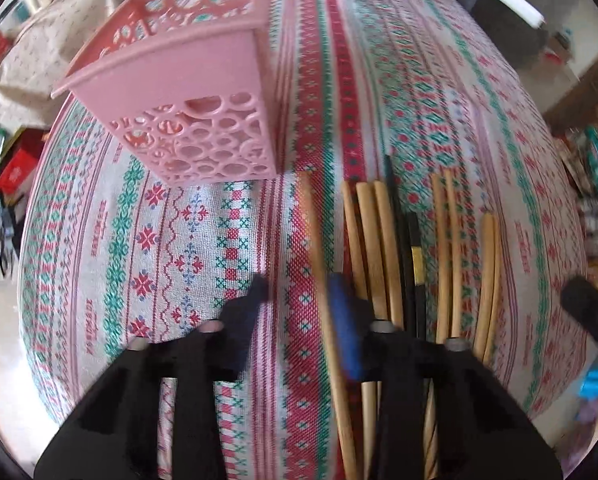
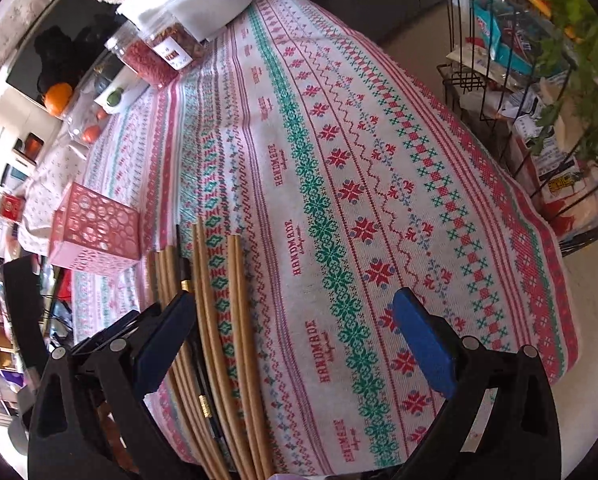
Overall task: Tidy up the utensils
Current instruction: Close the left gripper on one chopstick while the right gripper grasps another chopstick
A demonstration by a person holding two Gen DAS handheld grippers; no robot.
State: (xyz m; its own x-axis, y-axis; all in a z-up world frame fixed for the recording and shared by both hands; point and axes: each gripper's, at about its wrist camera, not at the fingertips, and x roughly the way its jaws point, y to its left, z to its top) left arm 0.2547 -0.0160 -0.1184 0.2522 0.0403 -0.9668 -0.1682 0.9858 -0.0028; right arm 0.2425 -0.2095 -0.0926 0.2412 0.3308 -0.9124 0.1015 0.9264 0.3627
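— Across the table, what reads?
— "HANDMADE" repeats along the patterned tablecloth [image 2: 339, 168]; open cloth runs toward its 3 o'clock edge.
— Holder?
— Pink perforated utensil holder [image 1: 203, 120] at 11 o'clock, empty side showing.
— Chopsticks?
— Bamboo chopsticks [image 2: 215, 320] and one black pair [image 1: 413, 264] lie side by side.
— Grippers?
— Left gripper [image 1: 299, 292] spread, one chopstick [image 1: 319, 264] against its right pad, blurred. Right gripper [image 2: 295, 344] wide apart, empty.

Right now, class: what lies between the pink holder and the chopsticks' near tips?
In the left wrist view, only patterned tablecloth lies between the pink holder and the chopsticks.
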